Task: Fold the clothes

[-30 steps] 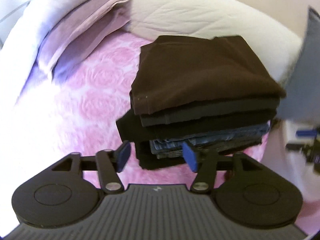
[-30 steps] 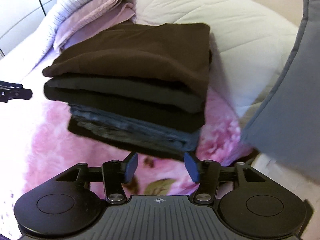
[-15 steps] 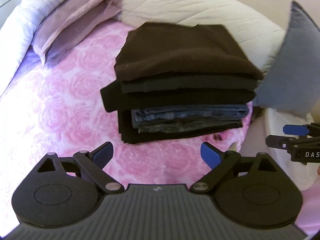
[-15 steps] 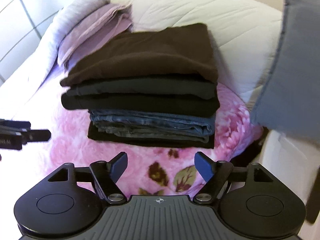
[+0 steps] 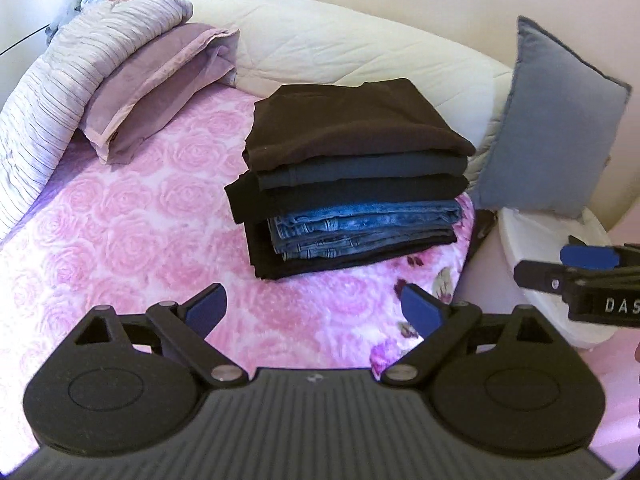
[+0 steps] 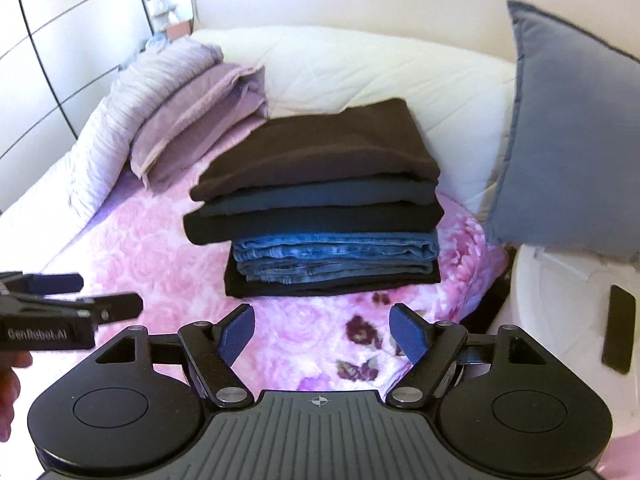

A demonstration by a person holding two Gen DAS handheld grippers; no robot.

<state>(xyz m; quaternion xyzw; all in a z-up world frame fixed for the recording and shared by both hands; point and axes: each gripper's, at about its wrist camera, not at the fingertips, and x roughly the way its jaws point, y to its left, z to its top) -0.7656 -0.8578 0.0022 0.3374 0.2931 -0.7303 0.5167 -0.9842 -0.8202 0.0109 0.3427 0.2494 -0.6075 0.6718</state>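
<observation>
Folded clothes stack [image 5: 352, 184] on bed [image 5: 132, 216]

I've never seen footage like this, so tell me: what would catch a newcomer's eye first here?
First, the neat stack of folded clothes in the middle of the pink rose-patterned blanket, a dark brown garment on top and blue jeans near the bottom. Next, the open left gripper and open right gripper, both empty, in front of the stack. A grey-blue cushion stands to the right.

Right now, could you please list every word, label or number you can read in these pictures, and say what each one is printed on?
"DAS", cut off by the frame edge: on the black body of the right gripper, seen from the left wrist.
"GenRobot.AI", slightly blurred: on the black body of the left gripper, seen from the right wrist.
Nothing else bears readable text.
</observation>
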